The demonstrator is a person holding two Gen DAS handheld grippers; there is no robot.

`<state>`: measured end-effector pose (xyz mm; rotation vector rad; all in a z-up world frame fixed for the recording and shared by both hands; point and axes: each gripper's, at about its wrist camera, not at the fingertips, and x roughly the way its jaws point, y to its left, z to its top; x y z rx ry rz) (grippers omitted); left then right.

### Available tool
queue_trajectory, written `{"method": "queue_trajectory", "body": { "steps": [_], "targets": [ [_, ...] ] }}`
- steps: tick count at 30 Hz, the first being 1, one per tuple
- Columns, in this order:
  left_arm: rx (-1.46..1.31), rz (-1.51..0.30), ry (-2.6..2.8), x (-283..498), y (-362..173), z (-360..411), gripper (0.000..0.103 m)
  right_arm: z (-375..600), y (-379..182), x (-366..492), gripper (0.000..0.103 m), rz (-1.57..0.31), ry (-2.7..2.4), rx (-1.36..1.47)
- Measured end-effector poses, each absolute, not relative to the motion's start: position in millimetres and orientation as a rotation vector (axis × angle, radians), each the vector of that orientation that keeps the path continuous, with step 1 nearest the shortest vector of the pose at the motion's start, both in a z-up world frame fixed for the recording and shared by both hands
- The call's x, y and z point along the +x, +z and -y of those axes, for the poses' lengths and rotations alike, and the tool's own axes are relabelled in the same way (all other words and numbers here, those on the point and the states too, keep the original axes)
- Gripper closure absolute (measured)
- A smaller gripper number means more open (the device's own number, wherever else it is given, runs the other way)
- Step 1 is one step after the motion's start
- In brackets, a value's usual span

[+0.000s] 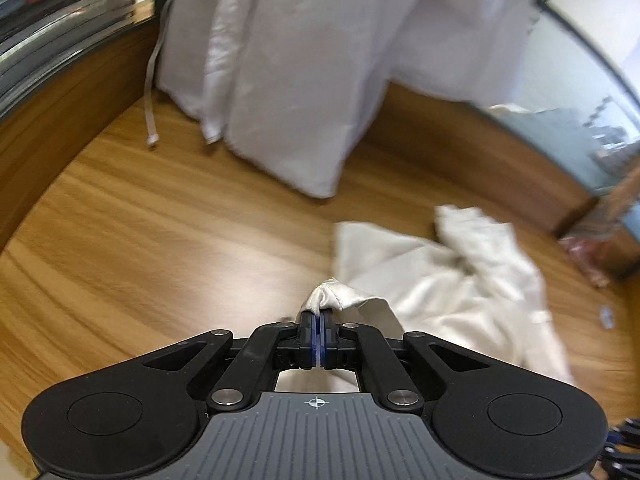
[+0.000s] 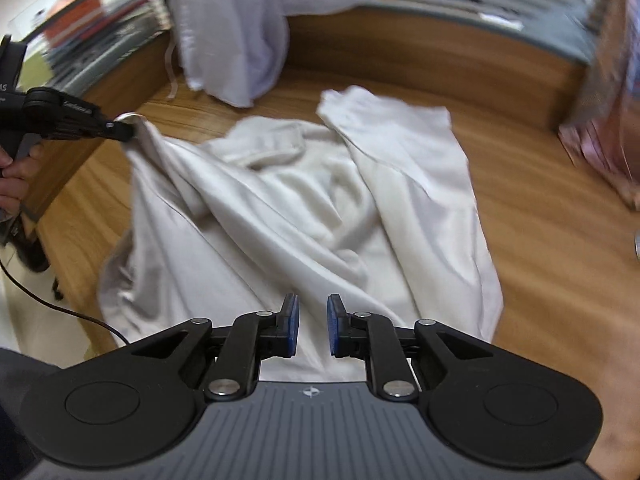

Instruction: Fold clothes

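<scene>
Left jaws: pressed together on a bunched hem of the shirt [image 1: 440, 280]; the left gripper [image 1: 319, 320] holds that fold just off the table [image 1: 160, 240].
Right jaws: parted a little, nothing between the pads; the right gripper [image 2: 313, 328] hangs just above the shirt's near edge, and whether it touches the cloth cannot be told.
Shirt: cream, crumpled, spread on the wooden table; in the right view its left corner is drawn up and out to the left gripper's tips [image 2: 128, 130], the rest lies flat in loose folds.
Sleeve: one end [image 2: 384, 120] lies folded over on the far side of the shirt.
White cloth: a second, paler piece [image 1: 300, 72] hangs down at the back and reaches the table; its top is cut off by the frame, so what it hangs from cannot be seen. A thin cord [image 1: 150, 92] dangles beside it.
Containers: none can be made out; a pinkish thing [image 2: 600, 152] at the table's right edge is too blurred to name.
Hand: fingers [image 2: 16, 176] grip the left gripper's handle at the left border, mostly cut off.
Cable: a dark wire [image 2: 60, 304] runs down from that handle past the table edge.
Background: shelves or blinds behind the table are streaked with blur.
Hidden: the shirt's near hem lies under the right gripper's body.
</scene>
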<state>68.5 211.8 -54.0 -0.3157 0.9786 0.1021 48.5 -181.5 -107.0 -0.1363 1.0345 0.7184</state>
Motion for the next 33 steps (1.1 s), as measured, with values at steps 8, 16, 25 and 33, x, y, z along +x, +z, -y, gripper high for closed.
{"method": "queue_trajectory", "body": {
  "steps": [8, 16, 25, 33],
  "targets": [
    [-0.263, -0.984, 0.031, 54.8, -56.8, -212.9, 0.06, 168.4, -148.0, 34.7, 0.076, -1.071, 0.711, -0.152],
    [-0.213, -0.977, -0.072, 31.9, -56.7, -182.8, 0.05, 152.5, -174.7, 18.2, 0.062, -1.105, 0.759, -0.252],
    [-0.186, -0.993, -0.048, 3.0, -60.9, -152.1, 0.049, 129.8, -189.7, 8.6, 0.058, -0.99, 0.83, -0.393],
    [-0.156, -1.038, -0.05, -2.3, -65.9, -121.5, 0.049, 159.9, -188.1, 18.5, 0.1, -0.976, 0.879, -0.434]
  ]
}}
